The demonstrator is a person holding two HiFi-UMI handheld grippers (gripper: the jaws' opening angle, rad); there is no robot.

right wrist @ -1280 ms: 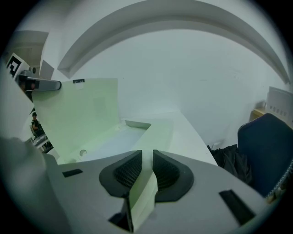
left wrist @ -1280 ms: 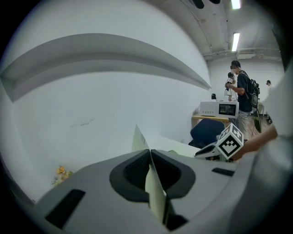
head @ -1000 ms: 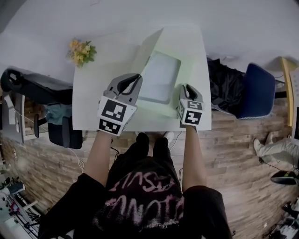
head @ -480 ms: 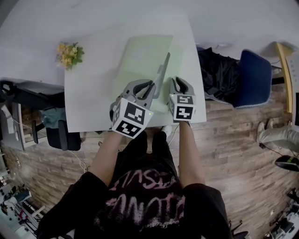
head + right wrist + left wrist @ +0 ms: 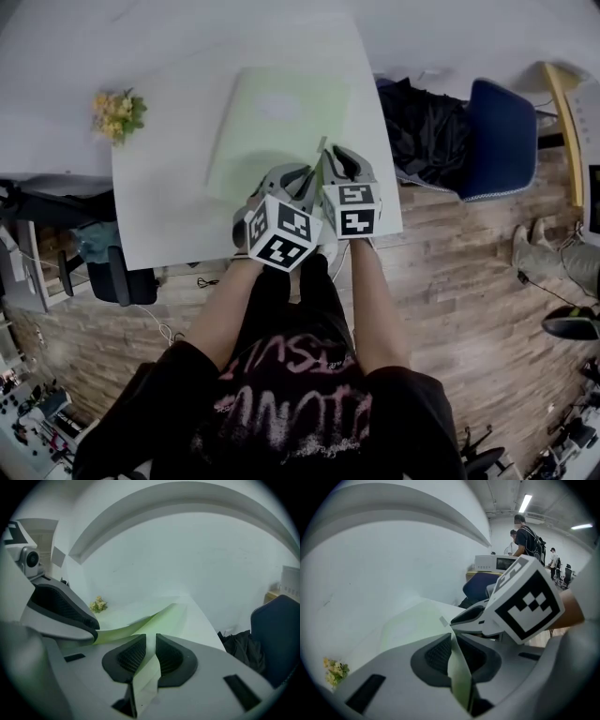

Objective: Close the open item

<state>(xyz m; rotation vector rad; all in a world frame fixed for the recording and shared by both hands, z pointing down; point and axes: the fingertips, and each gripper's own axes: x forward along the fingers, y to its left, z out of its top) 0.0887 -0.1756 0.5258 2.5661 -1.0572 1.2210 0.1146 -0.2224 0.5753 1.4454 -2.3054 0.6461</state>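
Observation:
A pale green folder (image 5: 277, 122) lies on the white table (image 5: 169, 197), its cover brought down over it. The cover's near edge (image 5: 320, 153) still stands up as a thin sheet between both grippers at the table's front. My left gripper (image 5: 298, 176) has the sheet (image 5: 457, 667) between its pads, its jaws are opening and the pads seem just off it. My right gripper (image 5: 330, 161) is shut on the same sheet (image 5: 147, 674). The two grippers sit side by side, almost touching.
A small bunch of yellow flowers (image 5: 116, 112) lies at the table's far left corner. To the right of the table stand a blue chair (image 5: 502, 141) and a black bag (image 5: 427, 122). The table's front edge is right under the grippers. People stand far off (image 5: 525, 531).
The cover, standing upright at the left a second ago, has swung over and come down. Both grippers moved toward the front edge and closer together.

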